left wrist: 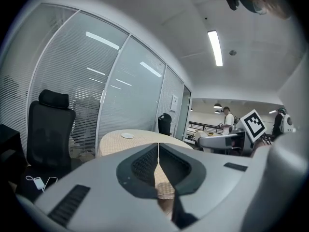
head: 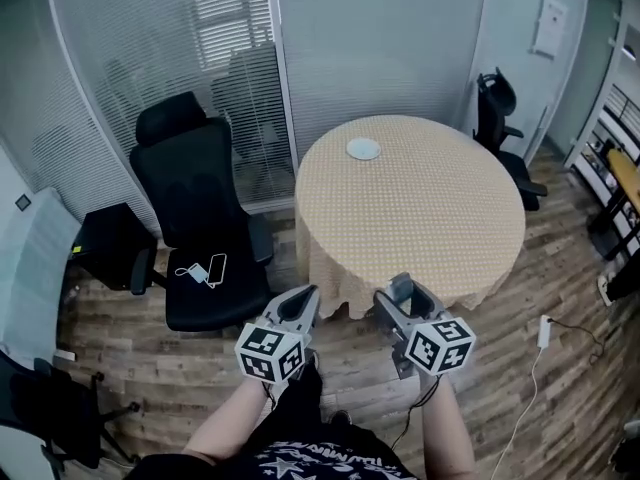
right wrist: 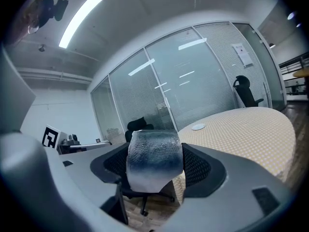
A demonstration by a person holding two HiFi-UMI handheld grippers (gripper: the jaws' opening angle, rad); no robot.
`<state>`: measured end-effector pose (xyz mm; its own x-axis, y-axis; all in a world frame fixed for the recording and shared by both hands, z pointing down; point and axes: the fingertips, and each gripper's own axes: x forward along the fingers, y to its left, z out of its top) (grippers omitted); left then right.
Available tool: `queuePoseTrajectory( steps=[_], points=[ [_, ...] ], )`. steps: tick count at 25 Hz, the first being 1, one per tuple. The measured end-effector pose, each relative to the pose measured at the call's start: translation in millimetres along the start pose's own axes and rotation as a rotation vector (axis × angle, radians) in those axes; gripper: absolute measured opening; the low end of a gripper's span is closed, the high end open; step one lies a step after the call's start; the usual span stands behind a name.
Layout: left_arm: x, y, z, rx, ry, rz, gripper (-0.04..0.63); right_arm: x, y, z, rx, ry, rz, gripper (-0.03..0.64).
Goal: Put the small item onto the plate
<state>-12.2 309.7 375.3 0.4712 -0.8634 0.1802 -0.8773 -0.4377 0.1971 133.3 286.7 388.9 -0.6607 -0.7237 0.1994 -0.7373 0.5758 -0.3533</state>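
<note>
Nearest, the person is standing on the wooden floor (head: 500, 368), holding both tools low and short of the desk (head: 430, 218). The left hand-held gripper (head: 306, 294) is showing its jaws pressed together with nothing between them. To its right, the right hand-held gripper (head: 397, 290) is clamping the small item (right wrist: 153, 164), a grey-blue, scaly-looking piece that is sticking out above and below the jaws' pads.

Because so much of the small item is sitting outside the grip, it is likely at risk of twisting or sliding free during the carry and dropping to the floor.

Farther left, an office chair (head: 195, 208) is standing just beside the desk, and could be catching an elbow if the approach is made from that side.

Farthest, the plate (head: 363, 149) is lying near the far left edge of the desk, well apart from the small item. Reaching it probably means leaning across the checked tablecloth (head: 400, 268), so a low hand-held gripper could be dragging the cloth and shifting the plate, or a release too early could be leaving the small item beside the plate.
</note>
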Motion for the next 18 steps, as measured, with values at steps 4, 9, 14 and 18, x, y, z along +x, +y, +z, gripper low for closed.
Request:
queuePoseTrajectory(
  steps=[4,9,14,18],
  points=[
    [37.8,33.4,9.2,-0.024,-0.014,-0.001,0.012,25.1,-26.8,10.6,-0.012,0.007,-0.035,0.327],
    [100.8,75.2,26.1,-0.028,-0.015,-0.055,0.012,74.0,-63.1,30.7,-0.013,0.002,-0.094,0.327],
    [161.8,109.1,40.1,-0.077,0.005,-0.115,0.012,125.7,-92.5,50.8,-0.007,0.034,-0.134,0.325],
    [198.0,138.7,54.8,-0.046,0.024,-0.151,0.012,165.0,-110.6,64.7,0.016,0.037,-0.164,0.327]
  ],
)
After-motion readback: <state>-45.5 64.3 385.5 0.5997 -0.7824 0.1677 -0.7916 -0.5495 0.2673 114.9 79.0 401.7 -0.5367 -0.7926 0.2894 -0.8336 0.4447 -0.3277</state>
